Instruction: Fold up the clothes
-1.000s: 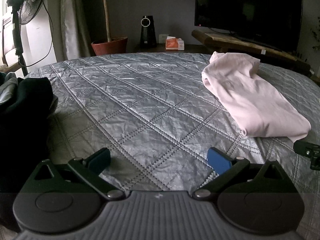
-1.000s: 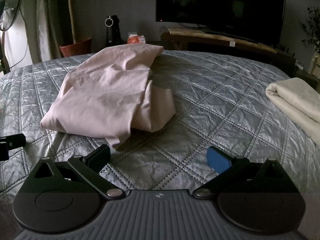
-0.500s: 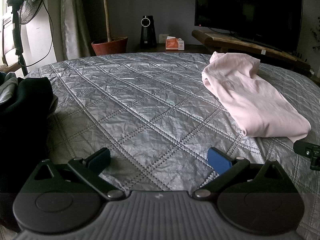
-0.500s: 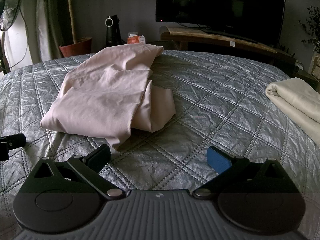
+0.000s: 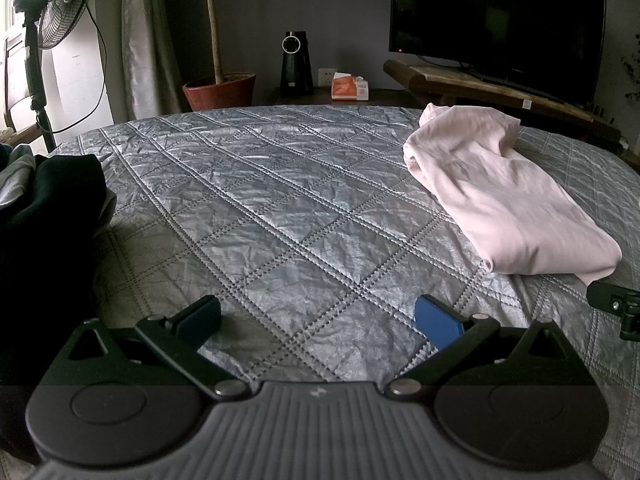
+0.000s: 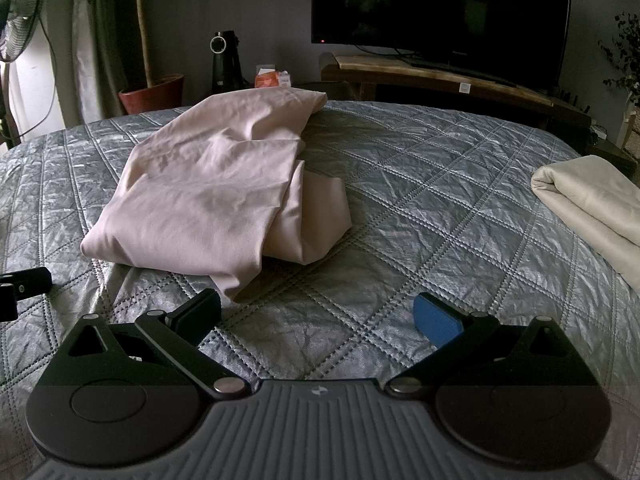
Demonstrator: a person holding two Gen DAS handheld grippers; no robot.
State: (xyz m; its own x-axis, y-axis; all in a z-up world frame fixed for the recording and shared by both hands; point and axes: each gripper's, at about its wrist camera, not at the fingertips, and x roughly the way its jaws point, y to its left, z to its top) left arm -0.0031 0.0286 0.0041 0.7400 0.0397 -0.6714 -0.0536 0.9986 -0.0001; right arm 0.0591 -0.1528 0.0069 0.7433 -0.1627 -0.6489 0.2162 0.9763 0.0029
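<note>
Grey quilted bedspread (image 5: 280, 216) fills both views. On it lies a loosely folded pink garment (image 6: 216, 200), just ahead of the right gripper (image 6: 318, 314), right of the left gripper (image 5: 318, 314). Both grippers gape wide, empty. A cream garment (image 6: 592, 200) lies far right.

A: What's beyond the bed (image 5: 280, 208)?
B: A dark television (image 5: 496, 28) far right on a wooden stand (image 5: 480, 88); a potted tree (image 5: 220, 88) and standing fan (image 5: 52, 16) far left.
</note>
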